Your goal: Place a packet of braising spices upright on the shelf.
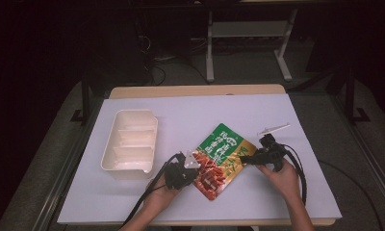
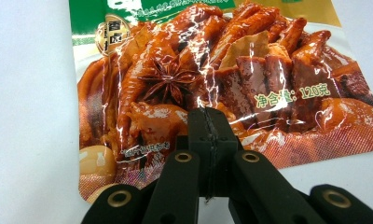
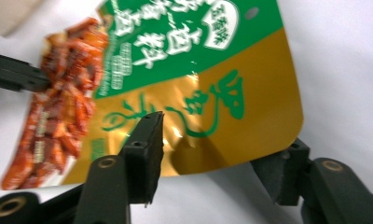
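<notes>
A flat food pouch (image 1: pixel 222 156), green and gold at one end with a picture of braised meat at the other, lies mid-table. My left gripper (image 1: pixel 198 168) is at its meat-picture end; in the left gripper view the left gripper (image 2: pixel 208 122) has its jaws shut together, tips over the printed meat (image 2: pixel 175 79). My right gripper (image 1: pixel 244 159) is at the pouch's gold edge. In the right gripper view the right gripper (image 3: pixel 219 149) is open, and the slightly raised gold edge of the pouch (image 3: pixel 198 102) sits between its jaws. The left gripper's shut jaws (image 3: pixel 17 77) show at the pouch's far side.
A cream divided tray (image 1: pixel 152 139) stands to the left of the pouch. A small clear strip (image 1: pixel 273 129) lies behind the right gripper. A white sheet (image 1: pixel 181 115) covers the table; chair and desk legs stand beyond the far edge.
</notes>
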{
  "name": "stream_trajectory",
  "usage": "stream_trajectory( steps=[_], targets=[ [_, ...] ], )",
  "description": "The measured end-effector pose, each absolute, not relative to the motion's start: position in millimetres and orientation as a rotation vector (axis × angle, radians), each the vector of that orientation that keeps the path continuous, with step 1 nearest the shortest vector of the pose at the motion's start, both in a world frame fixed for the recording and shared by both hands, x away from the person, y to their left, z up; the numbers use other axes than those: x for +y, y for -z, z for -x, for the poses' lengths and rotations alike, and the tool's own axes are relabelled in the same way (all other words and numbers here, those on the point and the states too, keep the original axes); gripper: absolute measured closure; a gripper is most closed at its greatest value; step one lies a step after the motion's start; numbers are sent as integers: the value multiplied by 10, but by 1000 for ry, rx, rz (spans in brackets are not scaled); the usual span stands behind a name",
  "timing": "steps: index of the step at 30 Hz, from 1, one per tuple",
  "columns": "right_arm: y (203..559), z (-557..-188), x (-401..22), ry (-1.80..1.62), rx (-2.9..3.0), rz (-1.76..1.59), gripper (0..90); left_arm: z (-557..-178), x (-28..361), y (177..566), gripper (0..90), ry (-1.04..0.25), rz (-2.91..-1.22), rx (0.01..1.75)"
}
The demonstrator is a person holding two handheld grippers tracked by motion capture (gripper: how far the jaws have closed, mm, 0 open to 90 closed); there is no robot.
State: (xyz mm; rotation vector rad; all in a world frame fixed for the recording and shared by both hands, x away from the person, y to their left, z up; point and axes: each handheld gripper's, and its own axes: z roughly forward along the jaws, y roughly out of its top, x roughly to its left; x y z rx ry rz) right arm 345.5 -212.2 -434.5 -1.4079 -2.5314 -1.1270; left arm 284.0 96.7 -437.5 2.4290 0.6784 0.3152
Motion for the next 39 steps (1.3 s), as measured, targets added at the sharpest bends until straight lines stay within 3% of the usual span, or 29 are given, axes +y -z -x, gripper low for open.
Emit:
stream_trajectory(
  steps=[12,23,39],
  targets=[
    [4401,-3400,-2096,1226,-2450,1336,538,-2840,965,4373,900,-323,-2433,672],
    [4497,-3328,-2261,1309,-2302,1355,748,-2843,953,4367,900,-326,-2443,670],
    [4520,-3366,-1893,1264,-2353,1319,676,-2833,919,4365,900,-335,-2447,666]
  ],
)
